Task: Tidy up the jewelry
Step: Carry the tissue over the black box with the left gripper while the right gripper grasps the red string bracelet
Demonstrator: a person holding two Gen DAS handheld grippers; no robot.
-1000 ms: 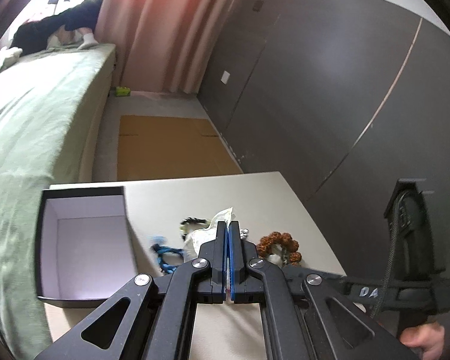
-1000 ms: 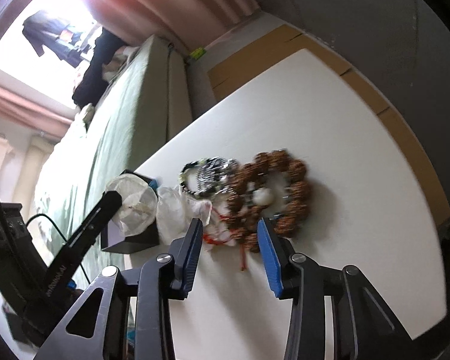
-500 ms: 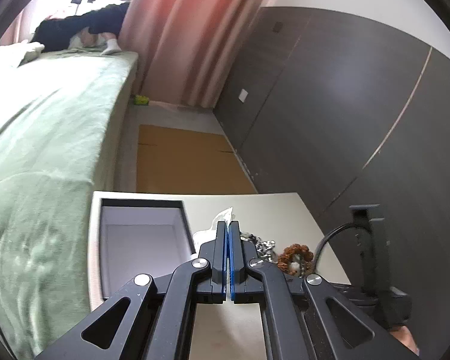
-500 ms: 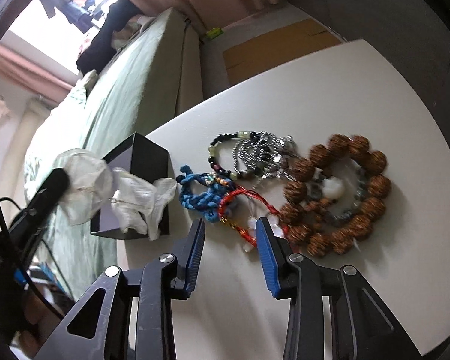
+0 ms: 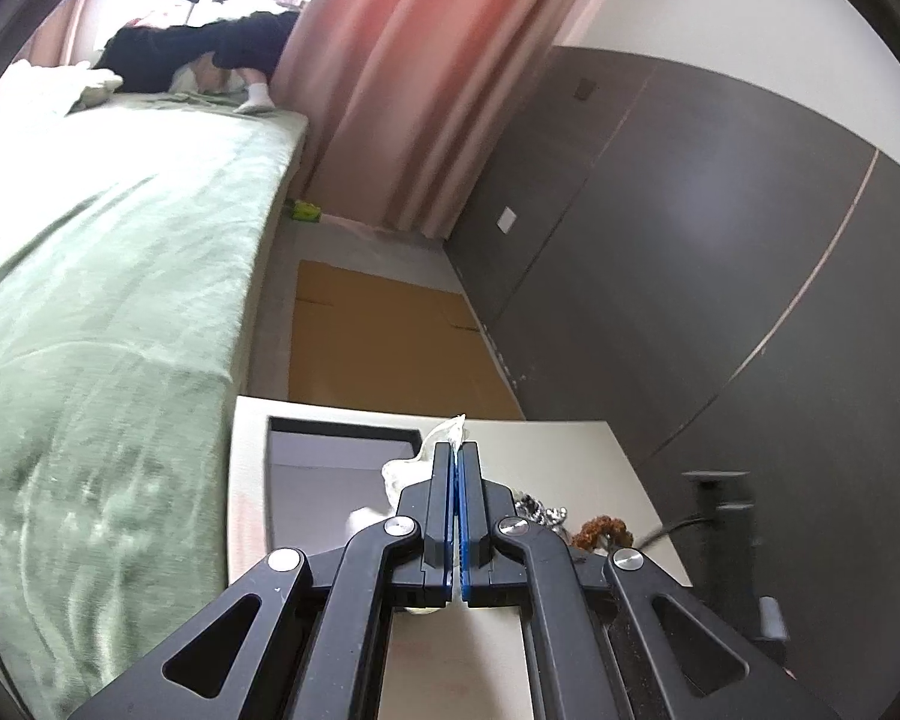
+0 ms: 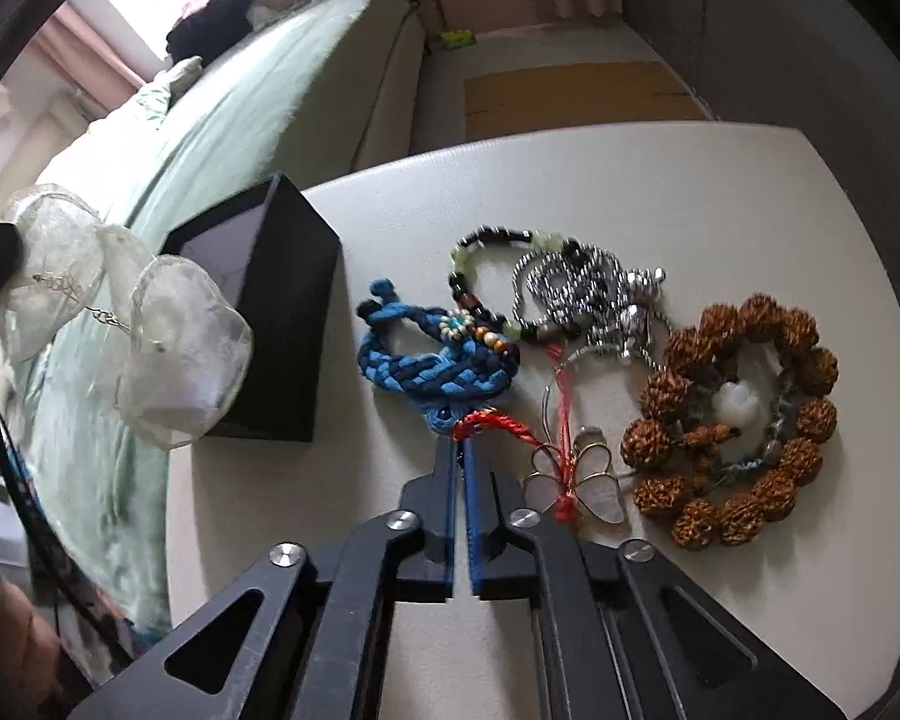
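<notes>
A translucent white petal-shaped piece on a fine metal chain (image 6: 174,354) is held up in the air beside the open black box with a pale lining (image 6: 258,312), and it is pinched at its top edge between the closed blue pads of the left gripper (image 5: 456,450). In the left wrist view the same white piece (image 5: 444,435) is seen sticking out above the fingertips, over the box (image 5: 330,468).

The rest of the jewelry is laid on the white tabletop (image 6: 720,192), just beside the box. A blue braided cord bracelet (image 6: 432,366) is nearest the box, and a red knotted cord (image 6: 498,426) runs from its lower end. The right gripper (image 6: 462,450) is brought down at that spot with its jaws nearly together; whether the red cord is actually gripped cannot be told. A wire butterfly pendant with clear wings (image 6: 576,480) lies just to the right of the fingers. Further out are found a black-and-green beaded bracelet (image 6: 486,276), a tangle of silver chain (image 6: 588,294) and a large brown rough-bead bracelet (image 6: 738,420).

A green-covered bed (image 5: 90,300) stands alongside the table.
</notes>
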